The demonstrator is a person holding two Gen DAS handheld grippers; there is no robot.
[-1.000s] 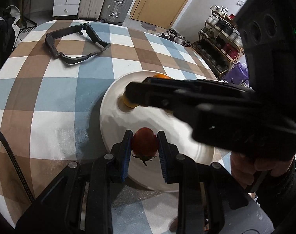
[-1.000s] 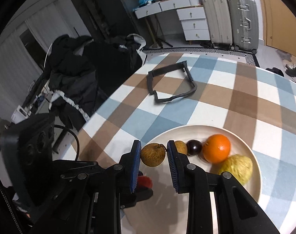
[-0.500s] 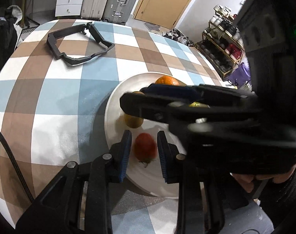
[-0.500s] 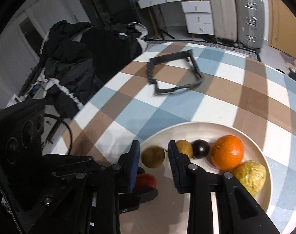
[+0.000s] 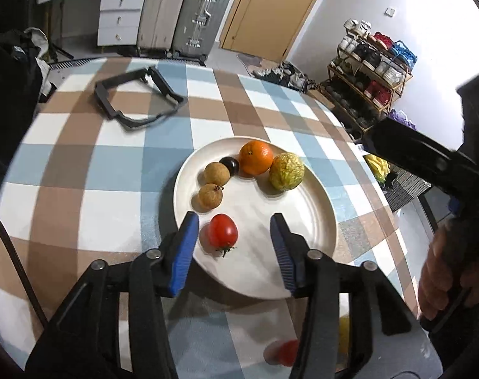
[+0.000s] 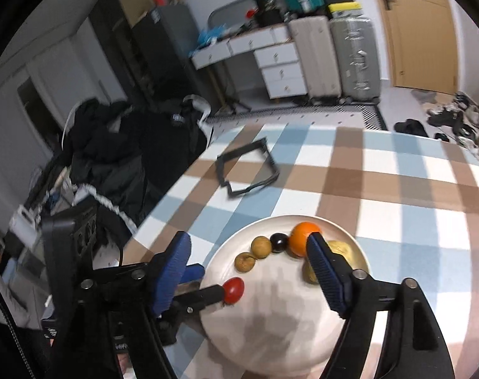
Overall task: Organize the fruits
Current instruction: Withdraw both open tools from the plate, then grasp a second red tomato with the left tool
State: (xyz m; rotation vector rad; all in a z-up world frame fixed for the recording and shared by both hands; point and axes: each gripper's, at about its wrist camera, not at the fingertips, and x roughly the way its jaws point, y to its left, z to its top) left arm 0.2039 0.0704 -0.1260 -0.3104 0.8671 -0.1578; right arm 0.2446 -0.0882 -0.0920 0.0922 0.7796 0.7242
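The left gripper (image 5: 233,246) hangs wide open over the near edge of a white plate (image 5: 321,218), its blue pads (image 5: 184,252) well apart and holding nothing. A red tomato (image 5: 222,230) lies on the plate between them, closer to the left pad and clear of both, its stem turned toward the camera. The right gripper (image 6: 249,271) is likewise spread wide and empty, held above the same plate, its right pad crossing in front of an orange (image 6: 302,233) without any visible contact.

Beyond the tomato the rest of the fruit curves along the far side of the plate: two brown longans (image 5: 210,197), one just behind the other, a small dark plum-like fruit (image 5: 229,165) beside the farther longan, then the orange (image 5: 256,158) and a wrinkled yellow-green fruit (image 5: 286,171) at its right. The plate sits on a round table under a blue, brown and white checked cloth (image 5: 106,170), where a black angular frame (image 5: 135,98) lies well apart toward the far edge. Something red and something yellow show blurred at the near table edge, under the left gripper's body; what they are cannot be told.

By the look of it, the placing step is finished for these six pieces, with both tools free. If more fruit waits off the plate, the next move calls for lifting clear without nudging the tomato, which looks ready to roll, then closing squarely on the next piece.
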